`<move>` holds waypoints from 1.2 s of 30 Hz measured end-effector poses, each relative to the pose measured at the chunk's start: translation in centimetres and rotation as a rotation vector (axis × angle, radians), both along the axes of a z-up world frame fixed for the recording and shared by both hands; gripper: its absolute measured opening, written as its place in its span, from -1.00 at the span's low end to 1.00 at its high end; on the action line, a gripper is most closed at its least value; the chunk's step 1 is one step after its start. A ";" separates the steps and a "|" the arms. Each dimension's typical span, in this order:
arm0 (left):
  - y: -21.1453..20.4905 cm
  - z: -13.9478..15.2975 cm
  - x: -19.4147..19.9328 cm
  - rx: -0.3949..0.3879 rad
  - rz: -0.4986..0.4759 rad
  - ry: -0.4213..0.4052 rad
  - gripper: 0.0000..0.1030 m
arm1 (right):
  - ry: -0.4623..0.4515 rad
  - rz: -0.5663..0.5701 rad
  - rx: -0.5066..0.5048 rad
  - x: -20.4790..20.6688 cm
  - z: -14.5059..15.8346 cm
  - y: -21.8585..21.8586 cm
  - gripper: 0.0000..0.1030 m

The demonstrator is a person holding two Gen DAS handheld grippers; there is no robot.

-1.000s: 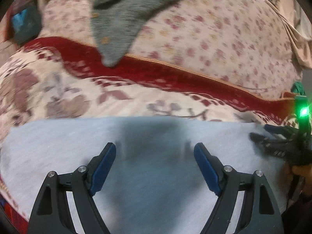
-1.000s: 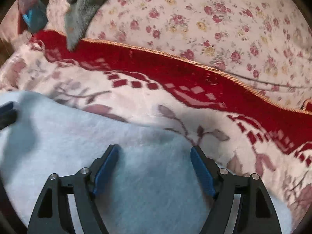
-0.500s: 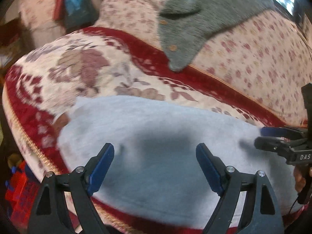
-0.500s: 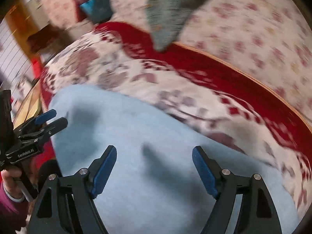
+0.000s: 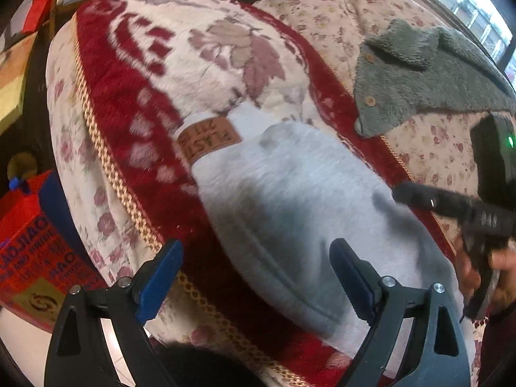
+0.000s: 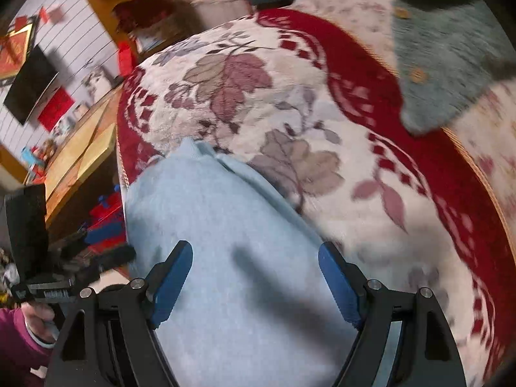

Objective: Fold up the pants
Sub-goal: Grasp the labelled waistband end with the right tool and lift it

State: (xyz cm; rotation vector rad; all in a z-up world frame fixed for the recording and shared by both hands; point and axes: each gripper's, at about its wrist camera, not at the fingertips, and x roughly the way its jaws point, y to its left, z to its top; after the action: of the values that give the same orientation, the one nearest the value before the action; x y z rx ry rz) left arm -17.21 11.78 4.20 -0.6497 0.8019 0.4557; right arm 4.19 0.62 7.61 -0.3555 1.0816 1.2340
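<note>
The light grey pants lie folded on the red floral blanket near its front edge, with the brown waist patch facing up at their far end. My left gripper hovers over the near hem, jaws opening, nothing between the pads. My right gripper hovers above the same fabric, jaws spread and empty. A grey fleece garment lies beyond, apart from the pants.

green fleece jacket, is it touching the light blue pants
Apart. The left wrist view shows the green fleece jacket lying beyond the light blue pants, with a strip of red blanket border between them.
</note>
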 end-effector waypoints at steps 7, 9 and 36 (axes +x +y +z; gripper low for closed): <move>1.2 -1.9 0.6 -0.065 0.020 0.000 0.78 | 0.026 0.159 -0.037 0.4 -1.9 5.2 0.65; 1.3 -2.4 1.3 -0.081 0.011 0.010 0.79 | 0.043 0.187 -0.046 0.4 -2.6 6.5 0.65; -0.6 -1.6 5.7 -0.027 -0.118 -0.123 -0.39 | 0.004 0.292 0.014 -0.9 -1.1 9.0 -0.56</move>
State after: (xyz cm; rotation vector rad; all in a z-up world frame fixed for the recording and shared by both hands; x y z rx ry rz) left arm -11.53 11.18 2.63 -0.6450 0.7268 0.2950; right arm 3.25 9.60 6.55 -0.5142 1.0489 1.4994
